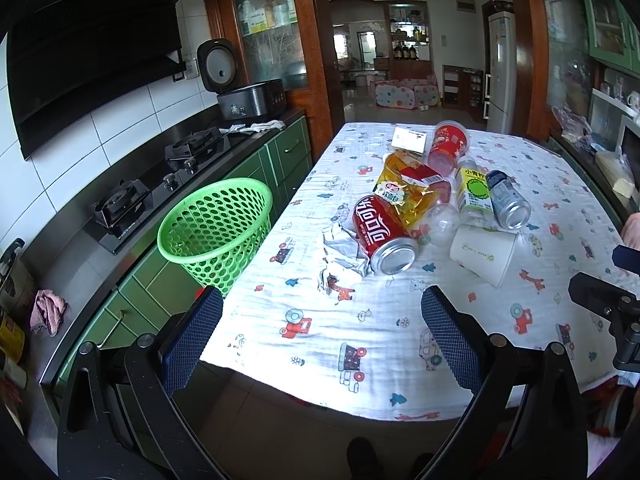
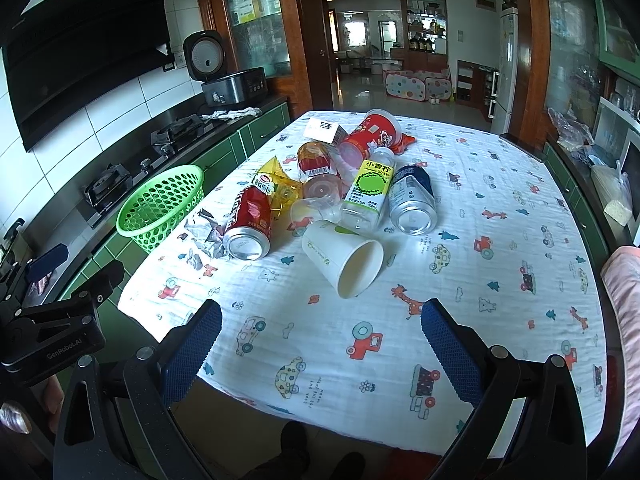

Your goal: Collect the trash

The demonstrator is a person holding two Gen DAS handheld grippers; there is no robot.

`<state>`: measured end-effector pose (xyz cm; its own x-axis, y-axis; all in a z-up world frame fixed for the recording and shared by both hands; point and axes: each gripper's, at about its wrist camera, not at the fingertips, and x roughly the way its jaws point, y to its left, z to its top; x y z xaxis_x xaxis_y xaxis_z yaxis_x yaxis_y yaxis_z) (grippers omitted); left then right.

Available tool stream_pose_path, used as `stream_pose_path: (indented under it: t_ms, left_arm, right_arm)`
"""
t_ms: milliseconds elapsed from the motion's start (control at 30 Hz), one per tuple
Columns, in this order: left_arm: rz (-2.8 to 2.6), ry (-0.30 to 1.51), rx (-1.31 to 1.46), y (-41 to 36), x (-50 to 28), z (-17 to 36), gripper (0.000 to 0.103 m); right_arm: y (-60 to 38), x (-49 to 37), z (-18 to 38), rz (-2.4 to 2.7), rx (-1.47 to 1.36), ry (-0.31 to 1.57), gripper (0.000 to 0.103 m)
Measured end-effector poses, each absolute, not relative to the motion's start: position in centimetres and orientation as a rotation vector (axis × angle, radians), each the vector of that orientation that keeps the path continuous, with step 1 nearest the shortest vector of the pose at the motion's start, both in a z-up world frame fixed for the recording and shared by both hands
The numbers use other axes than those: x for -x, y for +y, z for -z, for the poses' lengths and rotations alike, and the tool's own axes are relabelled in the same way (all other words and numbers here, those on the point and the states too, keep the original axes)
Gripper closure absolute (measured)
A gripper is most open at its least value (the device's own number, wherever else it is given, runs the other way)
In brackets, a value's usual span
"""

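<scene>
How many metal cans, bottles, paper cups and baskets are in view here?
Metal cans: 2 (red can, blue can)
Bottles: 1 (clear bottle)
Paper cups: 1 (white paper cup)
Baskets: 1 (green basket)
Total: 5

"GenRobot.AI" on left hand-held gripper [image 2: 60, 336]

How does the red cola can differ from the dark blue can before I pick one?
The red cola can lies at the pile's left end, against the crumpled paper; the dark blue can lies at the right end, beside the yellow-label bottle. Colours differ: red versus dark blue. Both lie on their sides, silver ends toward the cameras.
</scene>
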<state>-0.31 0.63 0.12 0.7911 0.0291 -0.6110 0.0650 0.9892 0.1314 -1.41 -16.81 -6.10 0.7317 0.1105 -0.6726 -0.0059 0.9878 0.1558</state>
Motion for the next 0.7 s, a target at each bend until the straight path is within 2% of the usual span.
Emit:
stream_pose_path:
  t_ms: [700]
  left_arm:
    - [0.0,0.605,-0.096,1.2,0.8,-1.3,0.005]
  right_arm:
    - [-16.8,1.6,5.4,-0.075,-0.143,0.715,0.006]
